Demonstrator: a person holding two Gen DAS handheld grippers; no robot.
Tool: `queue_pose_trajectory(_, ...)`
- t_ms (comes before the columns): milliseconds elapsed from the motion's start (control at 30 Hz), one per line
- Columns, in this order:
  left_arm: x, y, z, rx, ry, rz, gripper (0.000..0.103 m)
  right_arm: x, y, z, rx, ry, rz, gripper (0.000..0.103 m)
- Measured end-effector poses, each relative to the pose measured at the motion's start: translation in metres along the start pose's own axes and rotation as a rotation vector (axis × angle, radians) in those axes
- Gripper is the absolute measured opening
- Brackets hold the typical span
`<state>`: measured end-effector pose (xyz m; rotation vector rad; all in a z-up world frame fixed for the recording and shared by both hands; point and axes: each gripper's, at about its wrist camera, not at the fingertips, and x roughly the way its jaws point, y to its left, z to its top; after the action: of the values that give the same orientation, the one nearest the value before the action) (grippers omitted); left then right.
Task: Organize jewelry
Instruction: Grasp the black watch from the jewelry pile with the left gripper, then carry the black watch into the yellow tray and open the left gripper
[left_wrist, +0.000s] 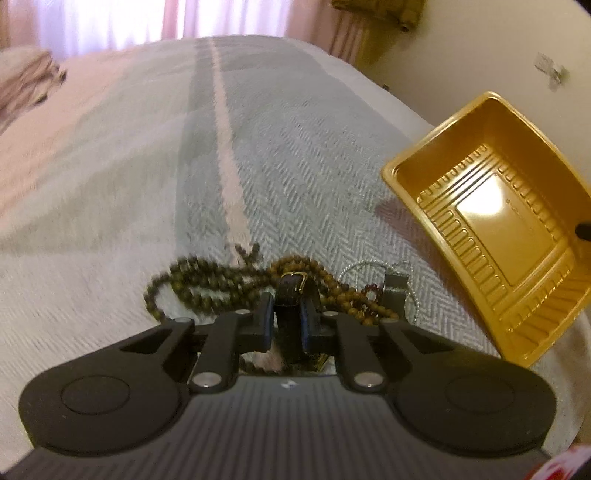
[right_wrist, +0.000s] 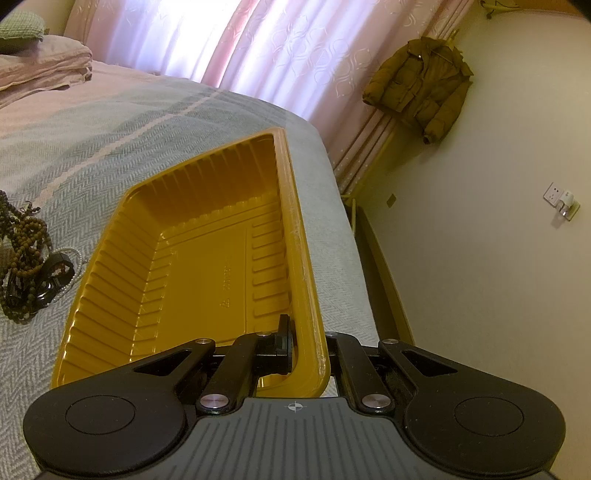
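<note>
A pile of jewelry lies on the grey herringbone bedspread: brown bead strands (left_wrist: 207, 284), a thin silver chain (left_wrist: 364, 266), a dark red bead string (left_wrist: 369, 290). My left gripper (left_wrist: 288, 314) is shut on a dark watch strap with a gold buckle (left_wrist: 291, 288) at the pile. An empty gold plastic tray (left_wrist: 491, 225) is tilted up to the right. My right gripper (right_wrist: 297, 339) is shut on the tray's near rim (right_wrist: 308, 295), one finger inside, one outside. The pile also shows at the left of the right wrist view, with beads (right_wrist: 26, 254) and a black clasp (right_wrist: 55, 273).
The bed's right edge (right_wrist: 347, 236) runs just beyond the tray, with floor and a cream wall past it. Folded pink bedding (right_wrist: 44, 66) lies at the far left. Pink curtains (right_wrist: 258, 55) hang behind. A brown jacket (right_wrist: 421, 85) hangs on the wall.
</note>
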<state>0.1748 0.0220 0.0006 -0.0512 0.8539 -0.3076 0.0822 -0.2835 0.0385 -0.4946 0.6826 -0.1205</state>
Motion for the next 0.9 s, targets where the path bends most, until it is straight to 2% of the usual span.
queue_pose_trajectory(200,-0.018,-0.023,0.027,0.102,-0.039,-0.021,0.013,0.000,-0.002,0.001,0.009,0.001,0.001,0.004)
queue_pose_trajectory(367,-0.022,-0.055,0.044,0.145,-0.069,-0.091,0.013,0.004,-0.001,0.002,-0.002,0.033,-0.004,0.005)
queue_pose_trajectory(633,0.002,-0.105,0.055,0.205,-0.049,-0.200,0.013,0.013,-0.004,0.009,-0.059,0.132,0.026,0.004)
queue_pose_trajectory(900,0.015,-0.144,0.062,0.257,-0.029,-0.265,0.013,0.020,0.001,0.018,-0.121,0.196,0.043,0.004)
